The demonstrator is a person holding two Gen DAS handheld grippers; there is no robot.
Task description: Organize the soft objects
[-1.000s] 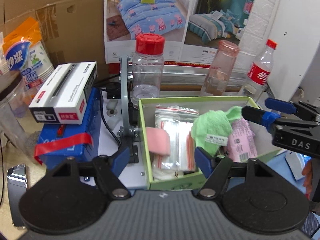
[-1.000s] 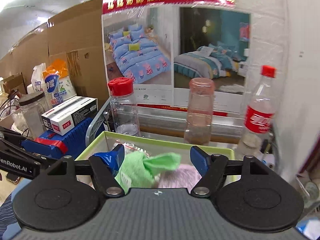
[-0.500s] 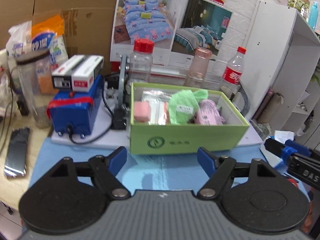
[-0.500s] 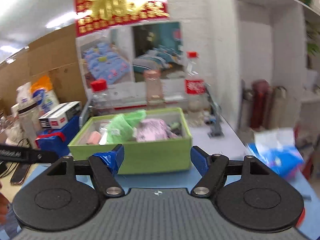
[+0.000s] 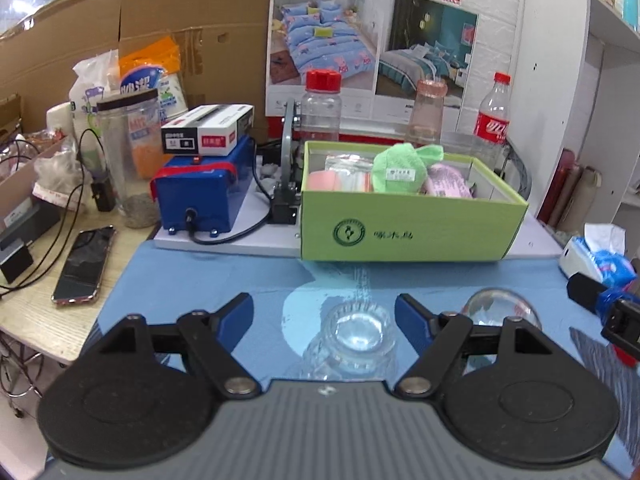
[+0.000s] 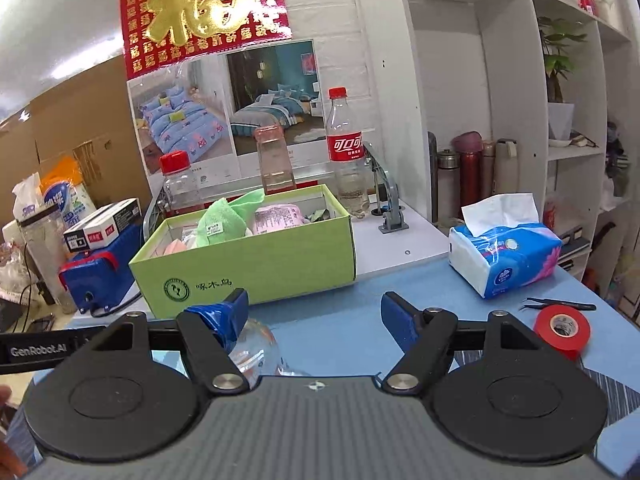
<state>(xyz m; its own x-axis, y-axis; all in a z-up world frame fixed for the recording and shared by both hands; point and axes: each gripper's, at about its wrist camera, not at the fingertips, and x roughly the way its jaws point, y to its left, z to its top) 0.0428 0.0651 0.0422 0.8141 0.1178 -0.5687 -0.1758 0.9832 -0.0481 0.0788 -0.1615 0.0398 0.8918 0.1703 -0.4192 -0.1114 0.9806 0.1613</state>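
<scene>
The table (image 5: 208,280) carries a green box (image 5: 408,228) that corrals the soft things: a green cloth (image 5: 398,168) beside a pink pack (image 5: 446,182), upright so they fit. Both the left gripper (image 5: 324,312) and the right gripper (image 6: 314,312) hover empty, jaws spread, near it.

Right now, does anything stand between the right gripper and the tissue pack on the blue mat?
Nothing visible does. The right gripper is open and empty; the tissue pack lies ahead to its right across bare blue mat. The red tape roll and tweezers lie nearer, off to the side.
</scene>
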